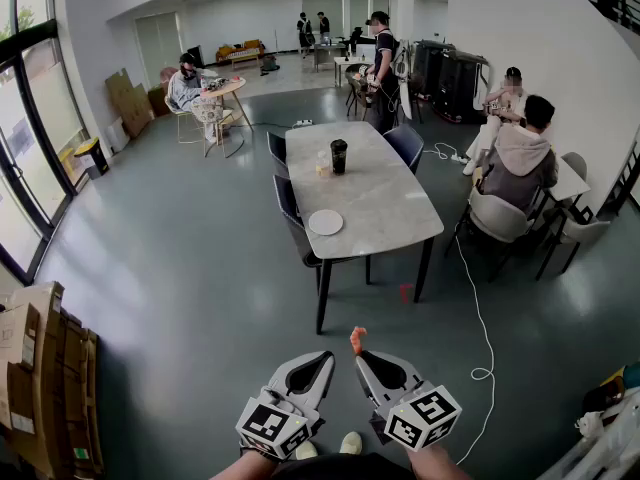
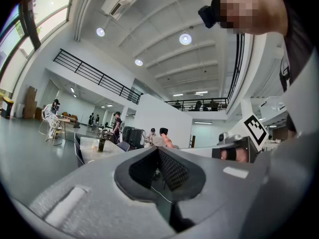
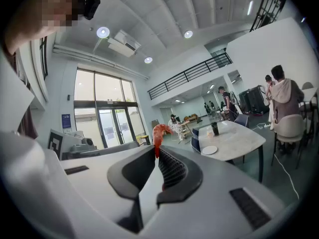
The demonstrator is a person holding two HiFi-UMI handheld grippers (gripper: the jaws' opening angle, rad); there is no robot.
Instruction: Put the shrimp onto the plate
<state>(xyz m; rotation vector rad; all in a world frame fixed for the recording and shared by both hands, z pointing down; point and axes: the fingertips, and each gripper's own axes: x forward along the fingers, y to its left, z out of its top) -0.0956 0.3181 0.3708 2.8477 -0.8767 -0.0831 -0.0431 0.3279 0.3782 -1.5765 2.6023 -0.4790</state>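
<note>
An orange-red shrimp [image 1: 357, 340] sticks out past the tips of my right gripper [image 1: 359, 356], which is shut on its tail end; in the right gripper view the shrimp [image 3: 160, 132] curls up above the gripper [image 3: 156, 153]. The white plate [image 1: 325, 222] lies on the near part of the grey table [image 1: 380, 203], well ahead of both grippers; it also shows small in the right gripper view as the plate [image 3: 210, 150]. My left gripper [image 1: 327, 356] hangs beside the right one, shut with nothing in it, and its tips [image 2: 158, 151] meet in the left gripper view.
A dark cup [image 1: 339, 156] and a small pale item [image 1: 322, 169] stand farther back on the table. Dark chairs [image 1: 290, 208] line its left side. A white cable [image 1: 478, 320] runs across the floor at right. Seated people [image 1: 520, 163] are at right, cardboard boxes [image 1: 40, 368] at left.
</note>
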